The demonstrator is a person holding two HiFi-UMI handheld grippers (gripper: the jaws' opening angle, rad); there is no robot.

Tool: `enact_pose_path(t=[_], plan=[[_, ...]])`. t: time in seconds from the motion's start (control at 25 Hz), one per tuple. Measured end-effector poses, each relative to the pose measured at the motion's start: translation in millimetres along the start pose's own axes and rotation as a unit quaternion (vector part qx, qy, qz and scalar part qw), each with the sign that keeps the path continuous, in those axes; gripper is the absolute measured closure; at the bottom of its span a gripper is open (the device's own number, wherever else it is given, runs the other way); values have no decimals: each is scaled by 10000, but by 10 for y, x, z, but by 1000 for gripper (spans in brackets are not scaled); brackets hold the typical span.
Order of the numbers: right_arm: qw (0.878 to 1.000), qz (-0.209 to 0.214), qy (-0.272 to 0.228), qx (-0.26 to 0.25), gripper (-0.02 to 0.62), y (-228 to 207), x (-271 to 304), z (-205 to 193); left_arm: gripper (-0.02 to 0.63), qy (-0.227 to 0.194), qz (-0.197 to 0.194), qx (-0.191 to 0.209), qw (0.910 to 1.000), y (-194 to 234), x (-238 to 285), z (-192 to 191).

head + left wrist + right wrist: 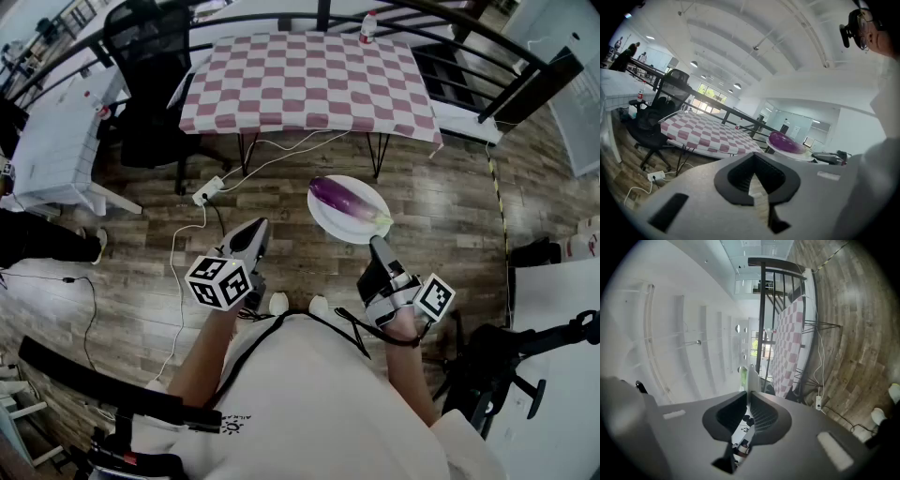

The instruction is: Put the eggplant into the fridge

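Right gripper [377,246] pinches rim of round white plate [328,221]. Long glossy purple eggplant [343,199] lies loose on plate; likely firm, slick, rolls; grasp mid-body. Left gripper [255,229] closed, empty.

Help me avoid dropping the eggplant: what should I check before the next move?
1. Right gripper shut on the plate rim: ok.
2. Eggplant lying fully on the plate: ok.
3. Plate supported from a second side: not ok, gripped at one edge only.
4. Left gripper free for support or a door: ok, shut with nothing in it.
5. Fridge in sight: not ok, no view shows it.
6. Floor ahead free of trip hazards: not ok, a power strip and cables lie there.
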State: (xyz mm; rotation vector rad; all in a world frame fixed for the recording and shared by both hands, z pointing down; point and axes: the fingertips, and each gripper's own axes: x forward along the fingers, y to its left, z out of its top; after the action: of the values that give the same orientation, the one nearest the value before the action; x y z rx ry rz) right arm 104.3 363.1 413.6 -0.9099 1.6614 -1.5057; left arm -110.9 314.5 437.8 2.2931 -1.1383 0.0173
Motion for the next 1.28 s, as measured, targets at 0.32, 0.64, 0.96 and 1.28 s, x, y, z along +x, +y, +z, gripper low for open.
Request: enact_pose_path(t=[0.32,0.64,0.96,1.28], plan=[[10000,19,-43,10,560,-18,36,-7,603,1,-34,28,10000,43,18,27],[10000,67,24,50,558,18,66,9,603,-18,-1,3,10000,47,30,51],[9999,81,79,72,558,-19,74,81,603,-16,66,-10,10000,37,84,16],[9998,108,128,93,560,-42,51,191,603,-8,119,-11,9999,-34,172,-17]])
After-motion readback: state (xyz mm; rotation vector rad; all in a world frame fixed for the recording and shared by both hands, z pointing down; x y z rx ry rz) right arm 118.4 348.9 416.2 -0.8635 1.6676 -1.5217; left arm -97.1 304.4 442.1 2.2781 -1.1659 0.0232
